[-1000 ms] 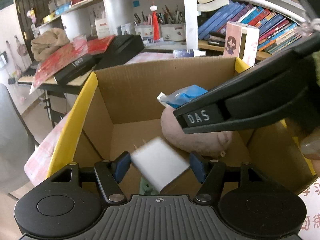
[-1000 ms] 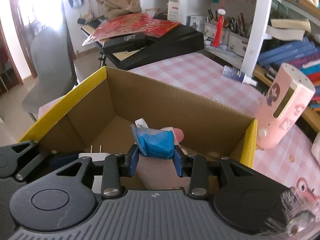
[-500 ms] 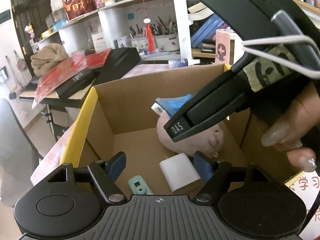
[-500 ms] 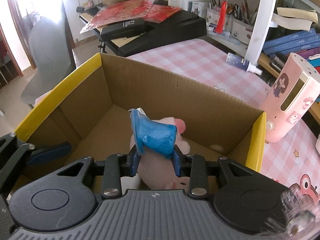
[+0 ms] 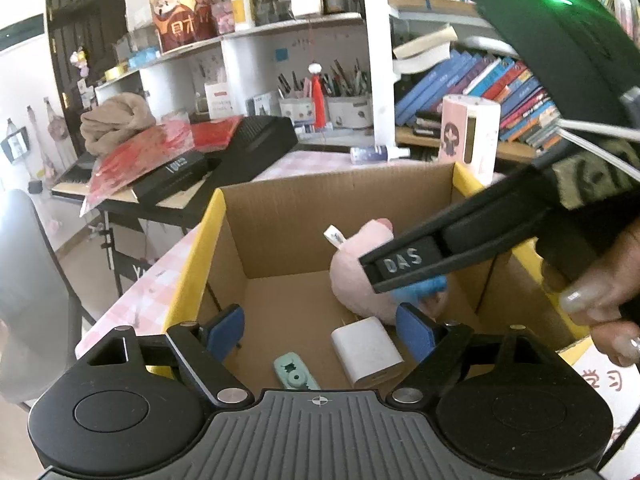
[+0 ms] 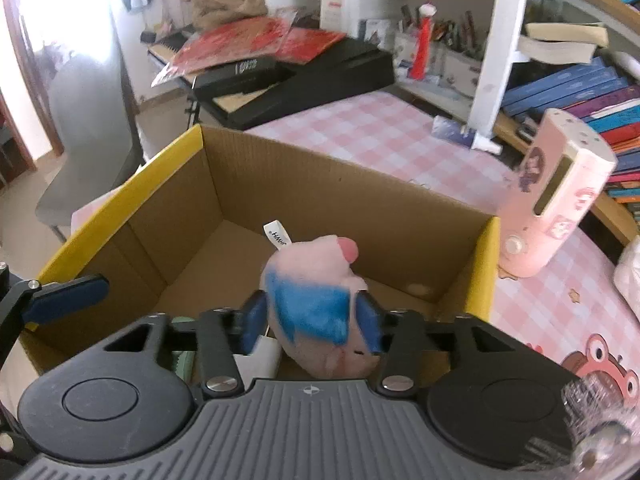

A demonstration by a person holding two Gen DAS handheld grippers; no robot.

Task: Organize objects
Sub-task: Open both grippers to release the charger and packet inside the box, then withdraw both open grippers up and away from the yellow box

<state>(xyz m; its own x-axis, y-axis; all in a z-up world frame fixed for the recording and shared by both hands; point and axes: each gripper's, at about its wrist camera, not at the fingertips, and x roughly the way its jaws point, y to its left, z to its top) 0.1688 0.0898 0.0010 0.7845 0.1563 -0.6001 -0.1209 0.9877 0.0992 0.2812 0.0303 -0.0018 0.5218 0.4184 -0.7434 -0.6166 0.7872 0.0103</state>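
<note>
Right wrist view showed the right tongs opening, the blue packet blurred between the pads over the pink plush inside the cardboard box; whether the pads pressed it I could not tell. It might slide off the plush. Its long axis ran across the tongs. The left tongs were opening, empty, above the white charger, whose length ran toward the box's far wall.

Left claw and right claw both opening, angled downward.
</note>
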